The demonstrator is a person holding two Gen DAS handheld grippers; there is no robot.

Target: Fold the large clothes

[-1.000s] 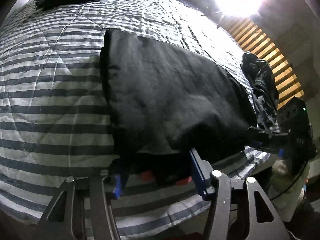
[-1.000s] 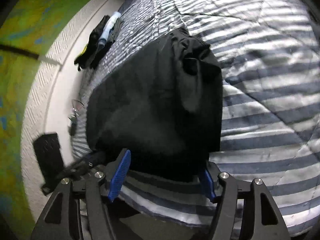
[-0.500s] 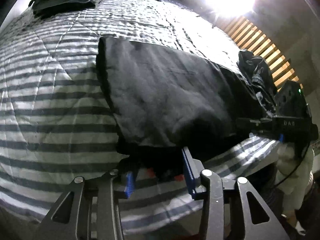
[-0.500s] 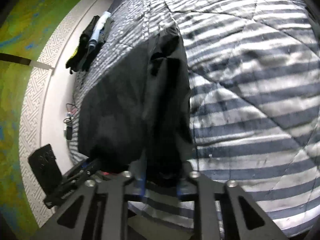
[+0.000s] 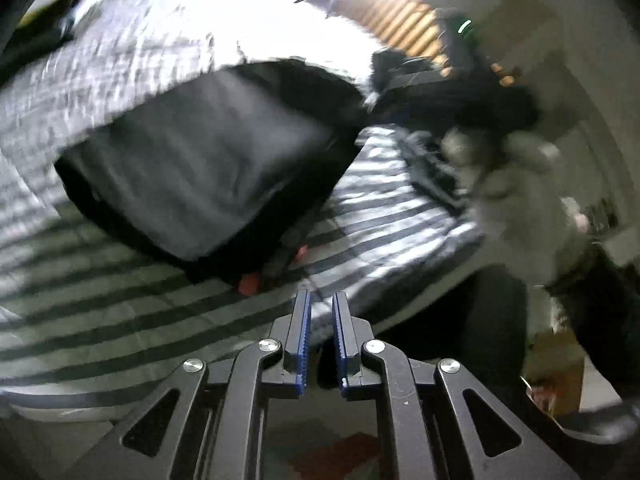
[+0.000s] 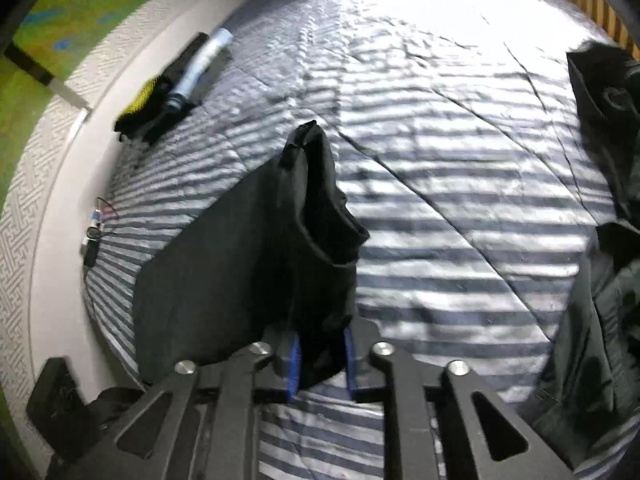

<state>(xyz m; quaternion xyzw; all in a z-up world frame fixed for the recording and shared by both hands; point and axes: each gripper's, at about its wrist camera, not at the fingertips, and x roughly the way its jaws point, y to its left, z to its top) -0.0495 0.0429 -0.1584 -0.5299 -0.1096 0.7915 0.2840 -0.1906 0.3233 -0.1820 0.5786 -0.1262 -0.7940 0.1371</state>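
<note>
A large black garment [image 5: 208,160] lies folded on the striped bedcover [image 5: 120,320], with an orange tag [image 5: 249,282] showing at its near edge. My left gripper [image 5: 321,295] is shut with nothing between its blue pads and sits just short of that edge. In the right wrist view, my right gripper [image 6: 322,354] is shut on the black garment [image 6: 240,260], whose corner stands up in a peak above the bedcover [image 6: 460,220]. In the blurred left wrist view, the right gripper [image 5: 400,80] appears at the garment's far corner, with a pale sleeve [image 5: 516,208] beside it.
A heap of dark clothes [image 6: 600,280] lies at the bed's right side. Folded black and yellow items with a pale tube [image 6: 180,80] rest at the far left edge, near small cabled items [image 6: 94,232]. Wooden slats [image 5: 396,20] and a bright light sit behind the bed.
The left gripper has shut and come back off the garment's near edge, and its view has swung. The right gripper has shut on the garment and lifted its end.
</note>
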